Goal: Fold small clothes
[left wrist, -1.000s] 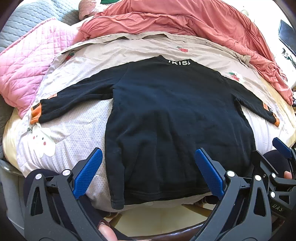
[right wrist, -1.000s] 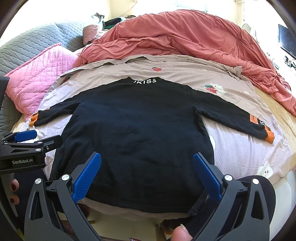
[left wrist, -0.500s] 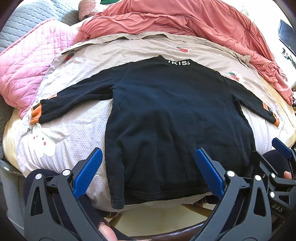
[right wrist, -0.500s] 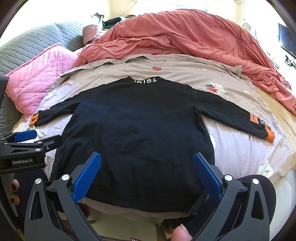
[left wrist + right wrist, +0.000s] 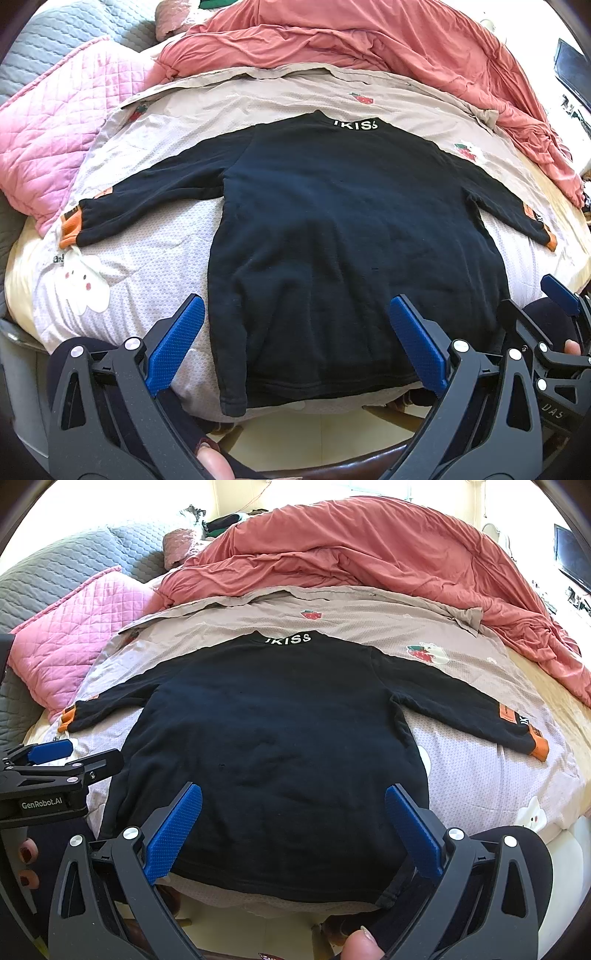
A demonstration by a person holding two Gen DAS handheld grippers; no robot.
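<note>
Black sweater (image 5: 343, 236) flat on bedsheet (image 5: 155, 266)

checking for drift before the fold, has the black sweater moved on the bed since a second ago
No. The black sweater keeps its collar just below the strawberry print in the right wrist view.

Bare bedsheet (image 5: 155, 258) lies open either side of the sweater (image 5: 332, 240); the heaped red duvet (image 5: 369, 550) and pink pillow (image 5: 74, 635) block beyond.

Black sweater (image 5: 343, 236) spread flat, sleeves out, orange cuffs.
</note>
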